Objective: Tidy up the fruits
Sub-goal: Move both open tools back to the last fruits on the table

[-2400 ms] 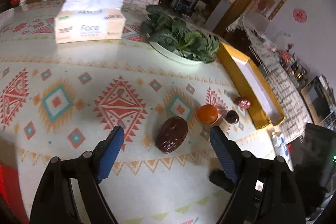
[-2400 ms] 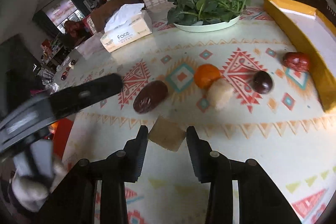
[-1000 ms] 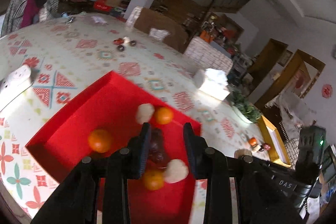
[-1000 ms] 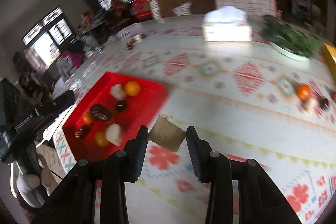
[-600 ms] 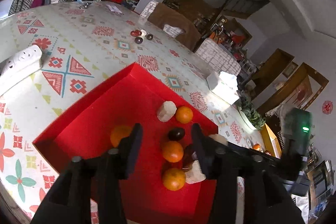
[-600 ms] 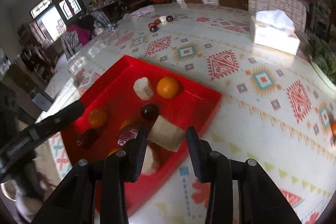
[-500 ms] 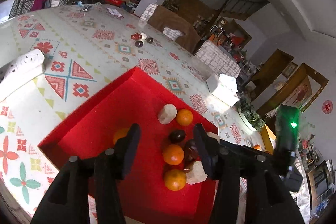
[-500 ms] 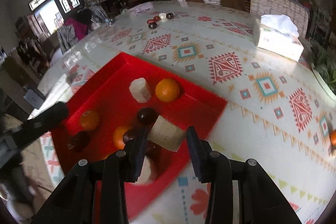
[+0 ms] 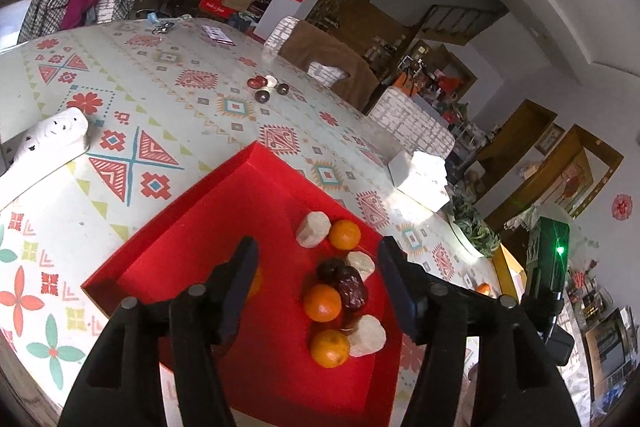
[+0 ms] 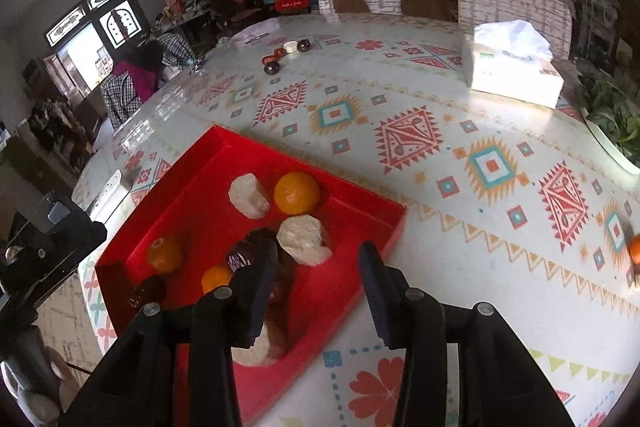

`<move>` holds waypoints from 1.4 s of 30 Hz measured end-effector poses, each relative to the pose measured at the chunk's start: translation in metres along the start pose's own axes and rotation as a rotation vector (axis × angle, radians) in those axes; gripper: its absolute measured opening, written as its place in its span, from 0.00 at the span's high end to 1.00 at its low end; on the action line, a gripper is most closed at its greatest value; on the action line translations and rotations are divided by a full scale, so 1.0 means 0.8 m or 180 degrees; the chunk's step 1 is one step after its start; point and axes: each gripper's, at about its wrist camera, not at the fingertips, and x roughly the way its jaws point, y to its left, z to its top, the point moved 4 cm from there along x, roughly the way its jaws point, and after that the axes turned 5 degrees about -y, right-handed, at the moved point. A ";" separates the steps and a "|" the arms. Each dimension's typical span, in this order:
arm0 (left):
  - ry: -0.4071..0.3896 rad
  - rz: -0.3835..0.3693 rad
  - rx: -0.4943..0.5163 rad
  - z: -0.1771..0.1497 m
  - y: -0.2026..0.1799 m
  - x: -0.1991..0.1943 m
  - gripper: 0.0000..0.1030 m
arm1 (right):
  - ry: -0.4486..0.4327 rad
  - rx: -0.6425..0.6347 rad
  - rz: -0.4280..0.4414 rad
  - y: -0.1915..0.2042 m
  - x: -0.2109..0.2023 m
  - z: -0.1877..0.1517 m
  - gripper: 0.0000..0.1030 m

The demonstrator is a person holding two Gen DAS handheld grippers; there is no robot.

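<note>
While both grippers tilt down over a red tray (image 9: pixel 188 227) on the patterned table (image 10: pixel 460 163), their jaws are opening with nothing clamped. Left gripper (image 9: pixel 316 277) hangs above the tray's fruit: oranges (image 9: pixel 322 302), dark dates (image 9: pixel 352 287) and pale chunks (image 9: pixel 313 235) lying loose below its spread fingers. Right gripper (image 10: pixel 318 281) points steeply at the tray's near corner, a pale chunk (image 10: pixel 304 239) resting on the tray between and beyond its fingers, untouched. A tissue box (image 10: pixel 514 69) sits well apart; another orange (image 10: pixel 634 249) lies at the table's far right.
</note>
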 end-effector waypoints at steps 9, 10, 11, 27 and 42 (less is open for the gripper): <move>0.0042 -0.0051 0.0307 -0.014 -0.052 -0.012 0.29 | -0.0079 0.0097 -0.0089 -0.037 -0.038 -0.028 0.54; 0.0050 -0.0064 0.0328 -0.016 -0.057 -0.013 0.29 | -0.0102 0.0108 -0.0124 -0.045 -0.045 -0.032 0.54; 0.0062 -0.0087 0.0361 -0.019 -0.064 -0.014 0.28 | -0.0125 0.0125 -0.0164 -0.055 -0.052 -0.036 0.53; 0.0463 -0.0328 0.0787 -0.090 -0.176 0.022 0.24 | -0.0537 0.1177 -0.1050 -0.338 -0.199 -0.082 0.52; 0.0647 -0.0282 0.0941 -0.116 -0.202 0.040 0.24 | -0.0180 0.1201 -0.0922 -0.406 -0.085 -0.003 0.53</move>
